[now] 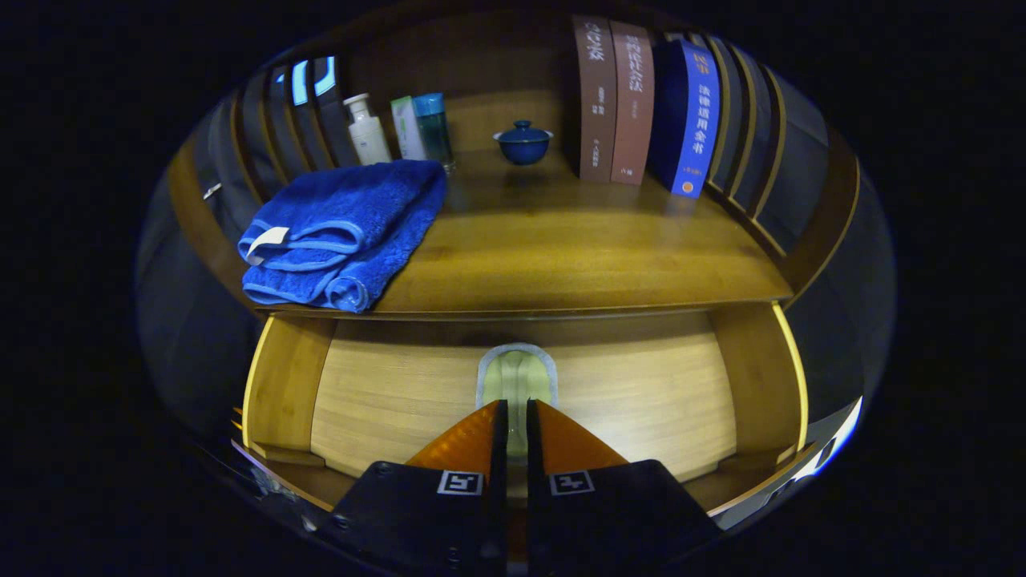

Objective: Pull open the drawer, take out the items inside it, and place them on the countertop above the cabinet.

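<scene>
On the left of the worktop (561, 256) lay a folded blue towel (345, 232), its corner overhanging the front edge. Behind it stood a white bottle (367, 130) and a teal-capped bottle (434, 128) beside a pale box (407, 128). Near the middle at the back sat a small blue lidded bowl (523, 143). To the right stood two brown books (616, 100) and a blue book (686, 116), upright against each other. Below the worktop the drawer (385, 393) stood pulled open. In it lay a pale, grey-rimmed item (517, 373), just ahead of the tongs (516, 410). The fingers were nearly together, a narrow gap between them; whether they pressed on the item could not be told.
</scene>
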Demonstrator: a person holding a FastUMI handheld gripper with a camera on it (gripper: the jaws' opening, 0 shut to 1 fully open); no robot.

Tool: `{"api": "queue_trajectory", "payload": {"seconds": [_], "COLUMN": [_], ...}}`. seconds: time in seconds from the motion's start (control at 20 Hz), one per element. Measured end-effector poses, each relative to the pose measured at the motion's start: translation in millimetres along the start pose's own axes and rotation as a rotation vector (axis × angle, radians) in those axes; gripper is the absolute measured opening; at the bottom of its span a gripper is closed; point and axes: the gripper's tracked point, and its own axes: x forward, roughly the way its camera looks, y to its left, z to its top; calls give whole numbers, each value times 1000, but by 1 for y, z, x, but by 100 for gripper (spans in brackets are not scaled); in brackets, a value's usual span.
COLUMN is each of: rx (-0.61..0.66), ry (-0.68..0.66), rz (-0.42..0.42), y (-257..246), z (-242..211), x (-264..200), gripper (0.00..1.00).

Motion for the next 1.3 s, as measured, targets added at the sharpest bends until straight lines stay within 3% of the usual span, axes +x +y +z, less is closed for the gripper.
{"api": "queue_trajectory", "payload": {"seconds": [0.05, 0.3, 0.8, 0.95, 1.1, 1.15, 1.3], "rx": [-1, -27, -30, -11, -14, -15, -26], "ry": [18, 97, 186, 167, 152, 151, 153], "rz": [5, -10, -20, -18, -2, -4, 16], "y": [0, 2, 0, -1, -1, 0, 3], "z": [-4, -13, -17, -16, -8, -13, -20], "x": [13, 37, 58, 58, 61, 49, 50], "gripper": [15, 61, 62, 31, 29, 13, 13]}}
